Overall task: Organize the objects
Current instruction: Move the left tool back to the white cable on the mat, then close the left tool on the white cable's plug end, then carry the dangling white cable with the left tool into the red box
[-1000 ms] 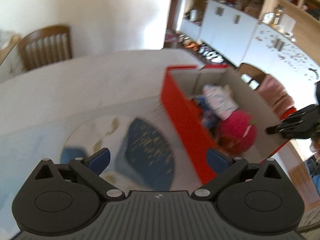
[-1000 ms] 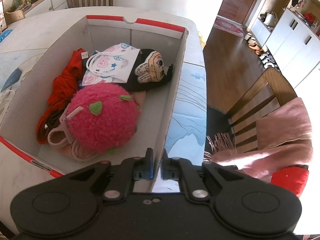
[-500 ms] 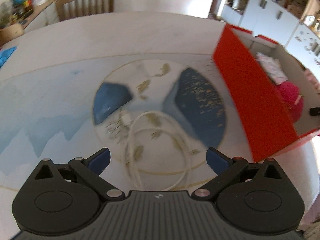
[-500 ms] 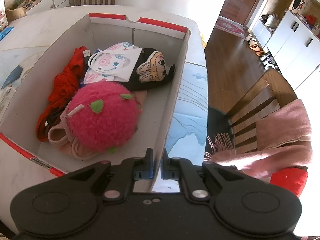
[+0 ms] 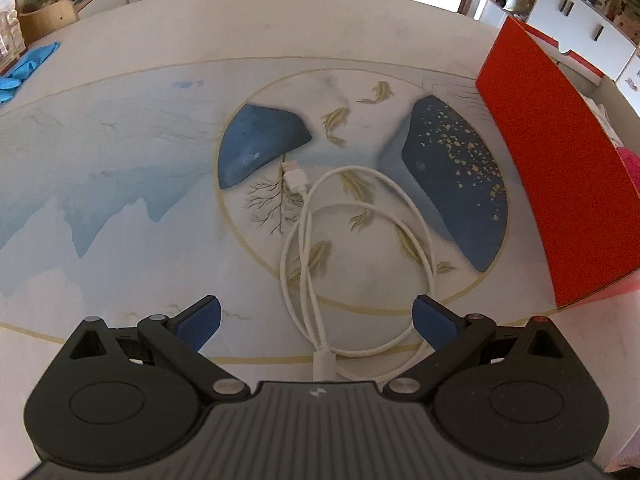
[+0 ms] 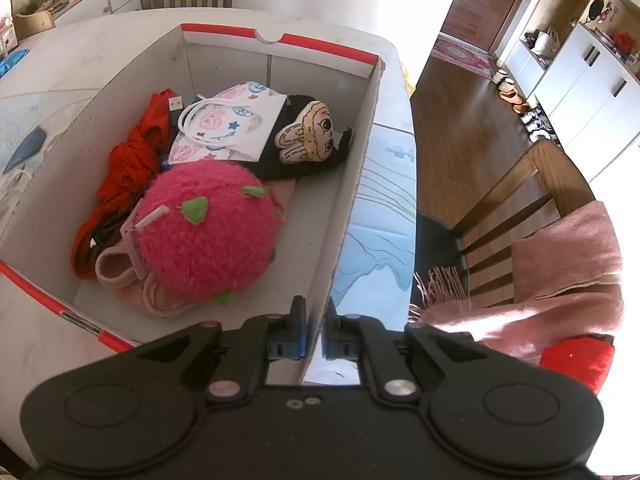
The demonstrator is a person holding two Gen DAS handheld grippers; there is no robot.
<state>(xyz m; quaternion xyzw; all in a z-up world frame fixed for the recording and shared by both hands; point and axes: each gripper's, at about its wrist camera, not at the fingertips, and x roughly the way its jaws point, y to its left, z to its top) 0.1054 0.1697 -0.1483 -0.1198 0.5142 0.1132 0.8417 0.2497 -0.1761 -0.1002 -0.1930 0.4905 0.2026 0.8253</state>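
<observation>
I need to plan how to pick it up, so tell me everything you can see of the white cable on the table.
The white cable is thin, smooth and rubbery-looking, lying loose on the painted table in overlapping loops. A flat USB plug sits at its far end; near the camera the strands cross beside a thicker white plug piece, partly hidden by the gripper body. It lies apart from the red box. The left gripper stands open astride its near loops, pads not touching it.

One coiled white USB cable [image 5: 352,248] lies on one painted tabletop [image 5: 120,184]. One red cardboard box [image 6: 352,184] holds one fluffy pink plush ball [image 6: 208,228], one patterned white pouch [image 6: 228,124] and one red cloth [image 6: 128,168].
</observation>
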